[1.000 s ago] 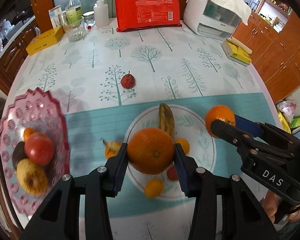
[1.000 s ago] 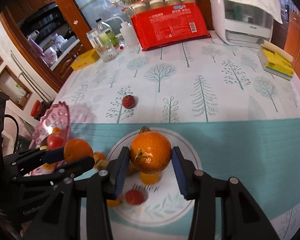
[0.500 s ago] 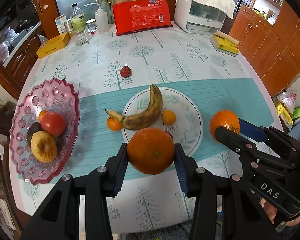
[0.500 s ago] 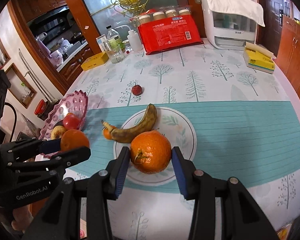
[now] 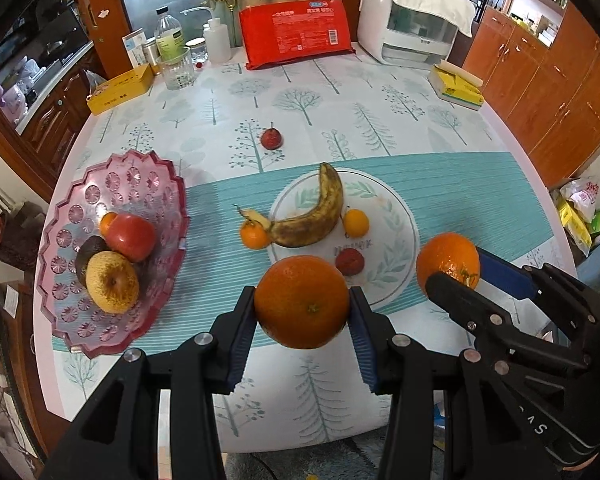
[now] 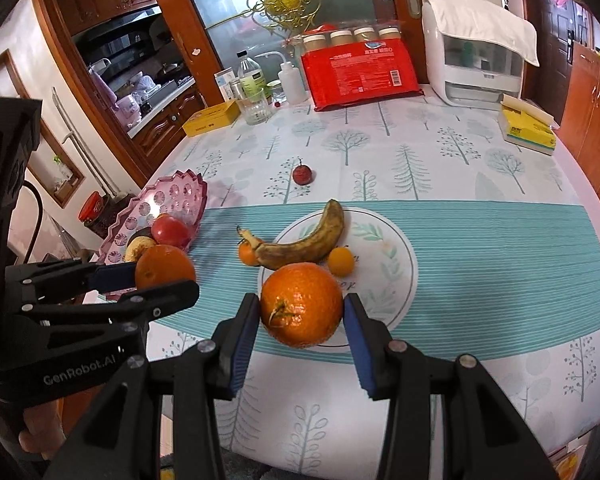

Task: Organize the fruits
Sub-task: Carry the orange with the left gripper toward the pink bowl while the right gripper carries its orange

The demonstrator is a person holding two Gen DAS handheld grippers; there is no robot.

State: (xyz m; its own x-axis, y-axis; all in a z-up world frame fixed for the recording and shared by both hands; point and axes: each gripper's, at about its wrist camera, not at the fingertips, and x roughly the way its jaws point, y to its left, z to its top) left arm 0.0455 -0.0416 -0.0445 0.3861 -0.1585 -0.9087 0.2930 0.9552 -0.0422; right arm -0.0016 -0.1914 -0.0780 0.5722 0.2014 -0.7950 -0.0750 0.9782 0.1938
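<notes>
Lychee [image 5: 349,261] in left view only

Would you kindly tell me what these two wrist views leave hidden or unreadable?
- Dark fruit in the scalloped pink glass bowl: half covered by the red apple and the russet pear, so its kind is unclear.
- Same bowl in the right wrist view: its near side sits behind the left gripper and its large orange.
- Red packet: print too small to read.
- Persons holding the grippers: out of frame.

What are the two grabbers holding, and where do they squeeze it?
Each holds an orange by its sides: the left gripper one orange, the right gripper another orange.
</notes>
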